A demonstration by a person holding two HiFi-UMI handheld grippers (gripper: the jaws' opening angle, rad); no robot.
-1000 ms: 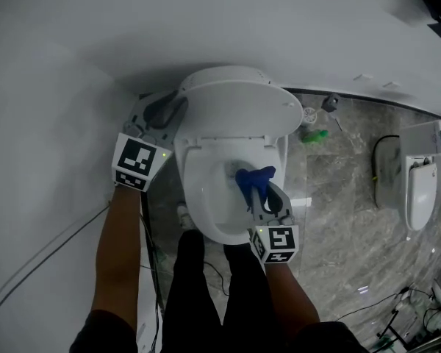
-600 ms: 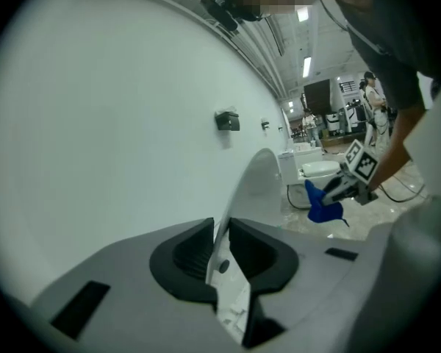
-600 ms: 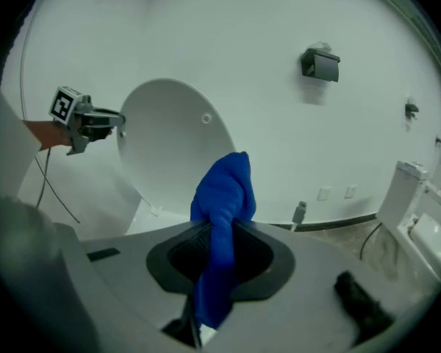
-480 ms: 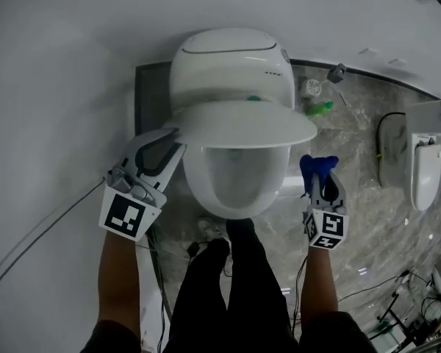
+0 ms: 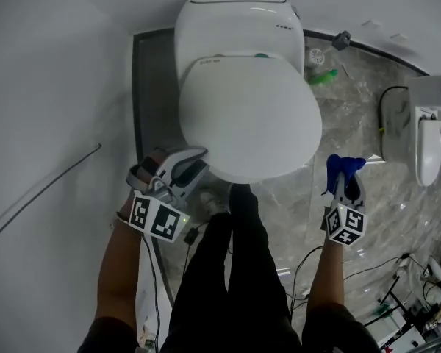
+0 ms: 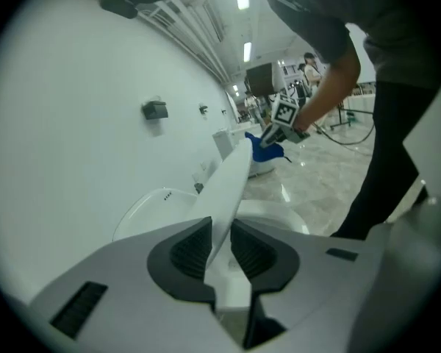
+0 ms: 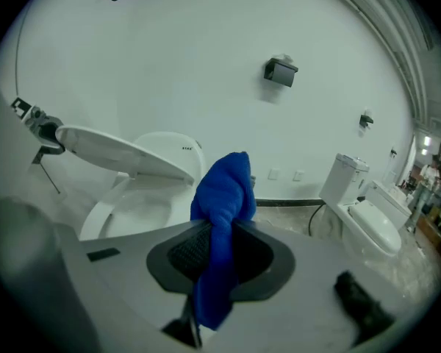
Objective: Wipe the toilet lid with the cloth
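Toilet lid [image 5: 246,116]: edge in left tool [image 5: 193,162], jaws just opening | cloth [image 5: 344,165]: apart

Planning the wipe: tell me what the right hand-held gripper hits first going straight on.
Probably the marble floor beside the toilet, short of the wall; the blue cloth it grips hides the exact spot.

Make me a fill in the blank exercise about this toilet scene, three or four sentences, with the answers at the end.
1. The right gripper is shut on a ___ cloth.
2. Seen in the head view, the toilet lid covers the ___ beneath it.
3. A second toilet stands on the person's ___ side.
4. A small ___ object lies on the floor near the wall.

Missing words: blue; bowl; right; green.
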